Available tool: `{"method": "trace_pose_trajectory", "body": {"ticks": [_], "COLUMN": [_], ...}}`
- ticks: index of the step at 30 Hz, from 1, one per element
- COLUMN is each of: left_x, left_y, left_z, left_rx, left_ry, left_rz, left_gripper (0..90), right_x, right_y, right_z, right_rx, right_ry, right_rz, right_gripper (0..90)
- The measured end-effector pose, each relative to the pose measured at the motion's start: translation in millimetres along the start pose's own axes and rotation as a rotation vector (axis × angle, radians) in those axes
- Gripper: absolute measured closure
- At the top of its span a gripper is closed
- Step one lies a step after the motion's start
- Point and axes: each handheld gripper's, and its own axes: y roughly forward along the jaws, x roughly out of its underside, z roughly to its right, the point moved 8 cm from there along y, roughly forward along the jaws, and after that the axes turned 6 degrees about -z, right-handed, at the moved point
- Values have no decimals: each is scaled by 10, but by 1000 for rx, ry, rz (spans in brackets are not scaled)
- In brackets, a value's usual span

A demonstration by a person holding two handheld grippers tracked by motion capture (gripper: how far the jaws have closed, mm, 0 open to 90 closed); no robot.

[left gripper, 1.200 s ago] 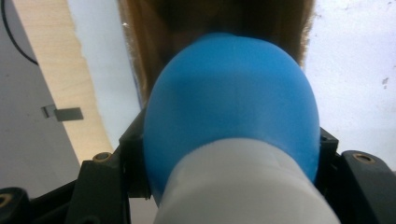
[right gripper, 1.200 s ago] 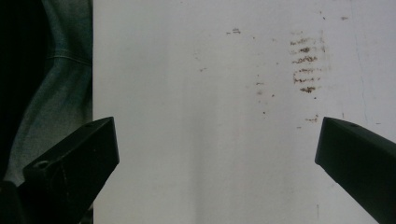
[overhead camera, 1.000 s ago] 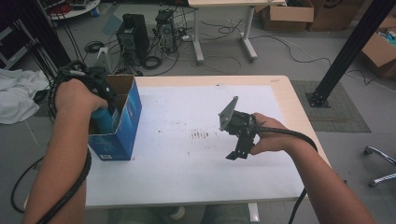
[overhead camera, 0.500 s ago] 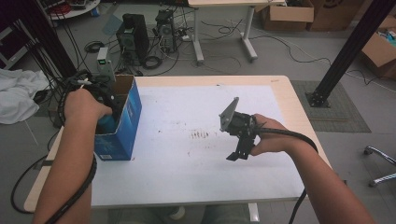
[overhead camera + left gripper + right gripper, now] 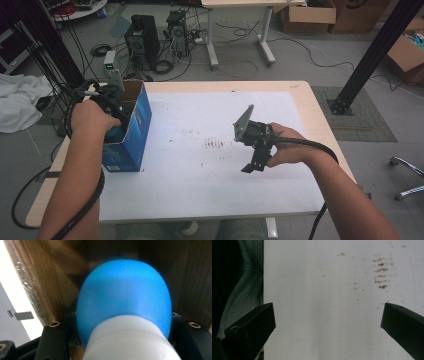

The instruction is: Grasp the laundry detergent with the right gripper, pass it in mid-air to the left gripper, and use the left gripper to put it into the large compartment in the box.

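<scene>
Left claw (image 5: 111, 131): clamped on blue-and-white bottle (image 5: 124, 307), lowered into open blue box (image 5: 131, 135).
Box: at left edge of worktop (image 5: 200, 180).
Right claw (image 5: 328, 322): spread wide, empty, above stained white worktop sheet.

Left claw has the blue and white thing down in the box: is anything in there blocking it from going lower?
Nothing visible does. The left claw is shut on the blue and white object inside the blue cardboard box, with only brown inner walls around it. The object hides the box floor, so what lies beneath cannot be told.
</scene>
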Motion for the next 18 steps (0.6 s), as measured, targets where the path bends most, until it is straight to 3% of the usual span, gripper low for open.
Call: {"method": "trace_pose_trajectory", "body": {"ticks": [14,18], "left_x": [14,25], "left_y": [2,9], "left_z": [38,32], "left_rx": [-24,-19], "left_ry": [6,5], "left_rz": [-5,-1], "left_gripper": [373,305], "right_x": [-5,-1], "right_y": [-19,-30], "right_z": [-14,-22], "right_rx": [1,0], "right_ry": [-1,-1], "right_rz": [0,4], "right_gripper": [0,0]}}
